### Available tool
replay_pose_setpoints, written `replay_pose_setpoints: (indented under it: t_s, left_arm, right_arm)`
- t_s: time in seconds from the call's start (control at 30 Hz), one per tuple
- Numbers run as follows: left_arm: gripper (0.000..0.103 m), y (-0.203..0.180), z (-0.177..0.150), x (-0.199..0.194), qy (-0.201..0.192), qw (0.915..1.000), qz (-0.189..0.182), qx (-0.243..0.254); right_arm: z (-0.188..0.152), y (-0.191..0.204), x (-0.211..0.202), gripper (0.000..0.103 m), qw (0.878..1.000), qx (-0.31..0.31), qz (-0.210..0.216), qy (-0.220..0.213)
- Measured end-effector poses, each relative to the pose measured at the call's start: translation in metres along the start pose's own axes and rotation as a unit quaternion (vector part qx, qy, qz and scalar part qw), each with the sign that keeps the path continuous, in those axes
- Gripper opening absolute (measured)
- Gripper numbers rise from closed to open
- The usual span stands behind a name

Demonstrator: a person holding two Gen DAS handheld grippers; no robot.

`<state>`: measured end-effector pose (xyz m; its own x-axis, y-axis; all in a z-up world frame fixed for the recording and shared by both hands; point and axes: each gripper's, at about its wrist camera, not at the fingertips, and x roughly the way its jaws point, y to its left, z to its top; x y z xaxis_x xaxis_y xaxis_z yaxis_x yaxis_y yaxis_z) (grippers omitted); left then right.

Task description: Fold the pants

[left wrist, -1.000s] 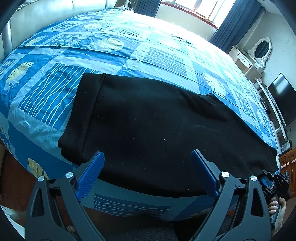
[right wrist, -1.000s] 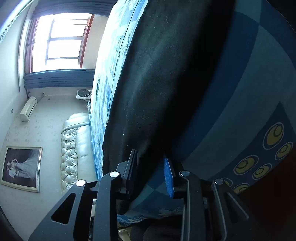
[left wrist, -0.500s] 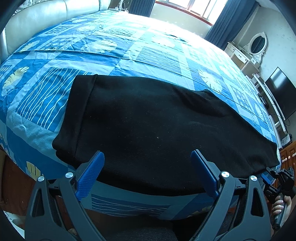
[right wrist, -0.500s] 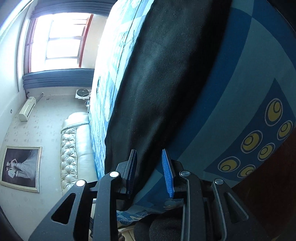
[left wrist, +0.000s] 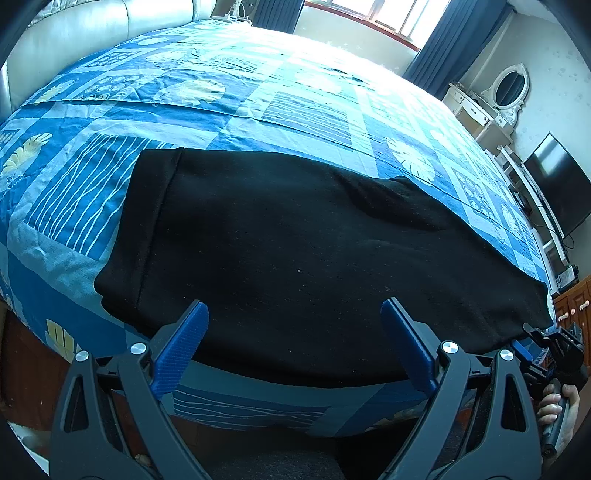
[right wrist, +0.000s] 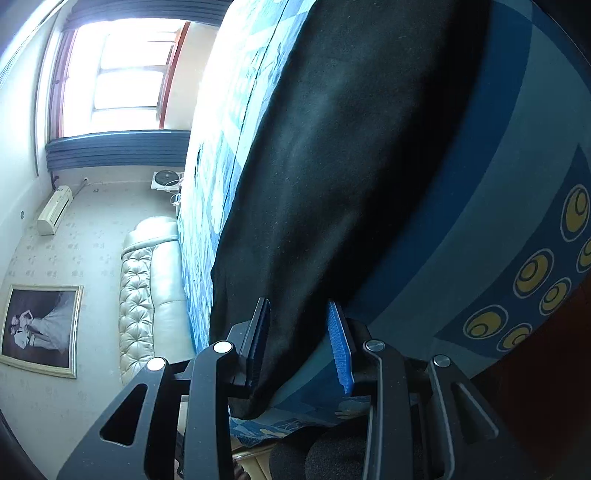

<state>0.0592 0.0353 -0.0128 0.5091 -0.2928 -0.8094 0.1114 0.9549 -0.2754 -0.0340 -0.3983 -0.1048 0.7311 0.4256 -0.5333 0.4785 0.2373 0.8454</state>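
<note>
The black pants [left wrist: 295, 258] lie flat across the blue patterned bedspread [left wrist: 258, 99], waistband at the left, near edge along the bed's front. My left gripper [left wrist: 295, 339] is open and empty, hovering over the pants' near edge. My right gripper [right wrist: 299, 339] sits at the pants' right end; its blue pads [right wrist: 340, 347] stand a little apart with the black pants [right wrist: 332, 166] hem between them. It also shows at the right edge of the left wrist view [left wrist: 550, 350], held by a hand.
A padded white headboard [left wrist: 74, 33] is at far left. A dresser with an oval mirror [left wrist: 509, 88] and a TV [left wrist: 554, 184] stand at right. A window [right wrist: 122, 77] and framed picture [right wrist: 40, 328] show in the right wrist view.
My left gripper has drawn back and up a little, still open. My right gripper's pads have narrowed slightly around the pants' end.
</note>
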Motion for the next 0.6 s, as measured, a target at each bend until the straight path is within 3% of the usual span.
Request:
replay_pose_setpoints:
  t_s: [0.33,0.43,0.6]
  left_arm:
    - [0.094,-0.004,-0.003,0.002,0.006,1.0,-0.003,0.004]
    - [0.094,-0.004,-0.003,0.003,0.008,1.0,-0.006,0.0]
    - [0.094,-0.005,-0.004,0.004,0.009,0.9999,-0.007,0.002]
  right_arm:
    - [0.004,-0.007,0.007,0.033,1.0,0.012,-0.005,-0.016]
    - [0.002,-0.002,0.003,0.012,1.0,-0.013,-0.018,-0.017]
    - [-0.005,-0.017,0.002,0.006,1.0,0.004,-0.016,-0.007]
